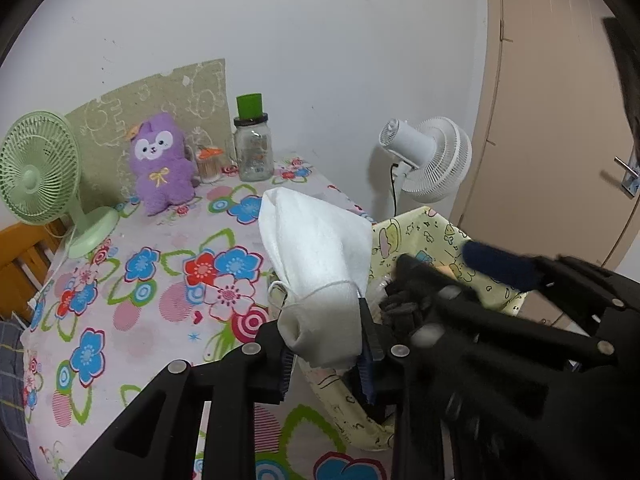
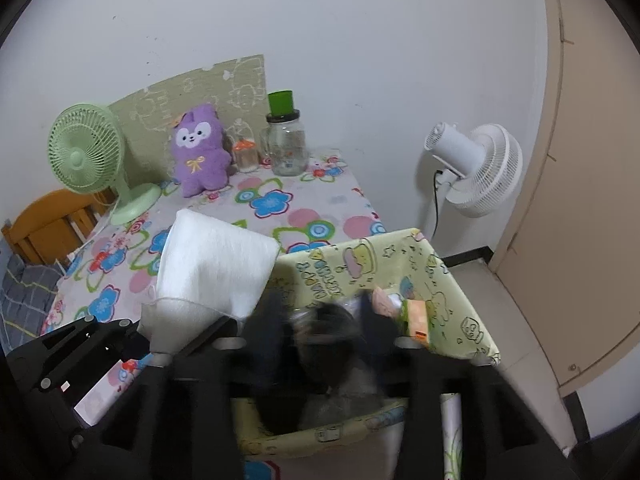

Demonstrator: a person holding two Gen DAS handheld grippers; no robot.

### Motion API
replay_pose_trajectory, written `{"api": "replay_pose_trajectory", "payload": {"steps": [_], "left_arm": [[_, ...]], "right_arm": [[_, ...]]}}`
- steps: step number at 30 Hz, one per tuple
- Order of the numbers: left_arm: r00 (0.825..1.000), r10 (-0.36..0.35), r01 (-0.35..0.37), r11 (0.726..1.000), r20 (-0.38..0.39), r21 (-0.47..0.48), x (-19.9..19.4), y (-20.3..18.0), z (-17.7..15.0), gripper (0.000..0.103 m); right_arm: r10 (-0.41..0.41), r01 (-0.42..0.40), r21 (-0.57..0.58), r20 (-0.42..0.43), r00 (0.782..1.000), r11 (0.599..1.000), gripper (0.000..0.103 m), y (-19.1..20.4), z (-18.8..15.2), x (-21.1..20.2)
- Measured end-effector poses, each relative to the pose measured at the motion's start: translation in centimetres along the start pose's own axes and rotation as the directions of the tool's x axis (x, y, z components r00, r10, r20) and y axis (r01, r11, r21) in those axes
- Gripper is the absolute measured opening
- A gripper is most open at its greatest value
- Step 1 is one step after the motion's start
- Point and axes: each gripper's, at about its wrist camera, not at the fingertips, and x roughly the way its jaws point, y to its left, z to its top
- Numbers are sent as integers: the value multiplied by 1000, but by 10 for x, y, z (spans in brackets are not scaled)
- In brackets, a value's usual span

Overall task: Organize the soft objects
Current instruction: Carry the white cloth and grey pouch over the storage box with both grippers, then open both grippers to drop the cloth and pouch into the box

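- Black left gripper (image 1: 326,354), nearest the lens, pinches the grey cuff end of a white folded soft cloth (image 1: 320,256), holding it upright over the table's flowered tablecloth (image 1: 152,280).
- Right gripper (image 2: 320,336) hangs blurred over the pale yellow cartoon-print fabric bin (image 2: 400,264), its jaws spread apart with nothing pressed between them.
- Dark soft items (image 2: 320,360) lie inside the bin.
- At the wall sit a purple plush toy (image 1: 162,162), a green desk fan (image 1: 38,168) and a glass jar with green lid (image 1: 253,148).
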Motion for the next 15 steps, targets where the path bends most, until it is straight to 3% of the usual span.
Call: {"api": "replay_pose_trajectory", "payload": {"steps": [2,9,12,15], "left_arm": [[1000,0,0,1000,-4,4,4,-2,0,30],[999,-20,20,1000,-31,16,15,-12,-2,35],[999,-23,24,999,-36,28,19,-18,-2,43],[999,-17,19,998,-39,56,23,-25,-2,72]], "right_arm": [[-13,13,-7,25,1000,1000,71,-2,-2,-3],[-39,39,0,9,999,999,71,-16,-6,2],[-47,47,11,1,999,999,71,-21,-7,3],[-58,59,21,-4,998,998,71,-26,-10,4]]}}
